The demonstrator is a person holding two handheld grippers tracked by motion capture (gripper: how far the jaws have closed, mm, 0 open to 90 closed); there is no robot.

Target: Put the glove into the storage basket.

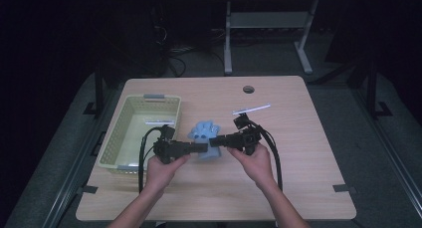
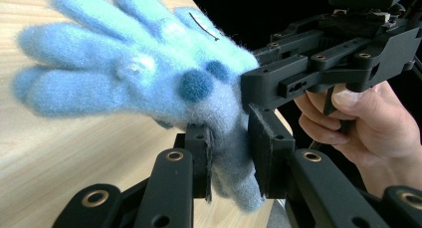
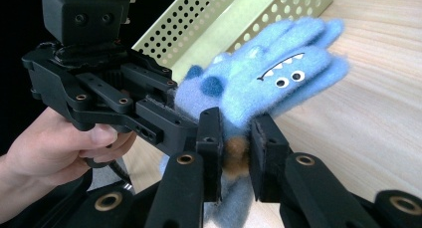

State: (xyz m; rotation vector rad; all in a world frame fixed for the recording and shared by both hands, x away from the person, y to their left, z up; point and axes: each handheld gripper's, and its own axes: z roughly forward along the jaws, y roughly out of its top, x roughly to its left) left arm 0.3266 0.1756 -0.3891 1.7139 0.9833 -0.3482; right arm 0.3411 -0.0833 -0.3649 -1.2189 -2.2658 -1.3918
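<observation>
A fuzzy blue glove (image 1: 205, 134) with a monster face hangs between both grippers above the wooden table (image 1: 298, 153). My left gripper (image 1: 204, 147) is shut on the glove's (image 2: 149, 78) cuff, with blue fleece pinched between its pads (image 2: 201, 158). From the opposite side my right gripper (image 1: 213, 142) is shut on the same cuff end of the glove (image 3: 268, 83), a brown patch showing between its pads (image 3: 211, 153). The glove's fingers point away toward the far side of the table. The two grippers nearly touch tip to tip.
A pale yellow perforated basket (image 1: 124, 148) stands at the table's left, just beside my left hand. A thin white strip (image 1: 251, 109) lies behind the grippers, and a round cable hole (image 1: 248, 89) sits near the far edge.
</observation>
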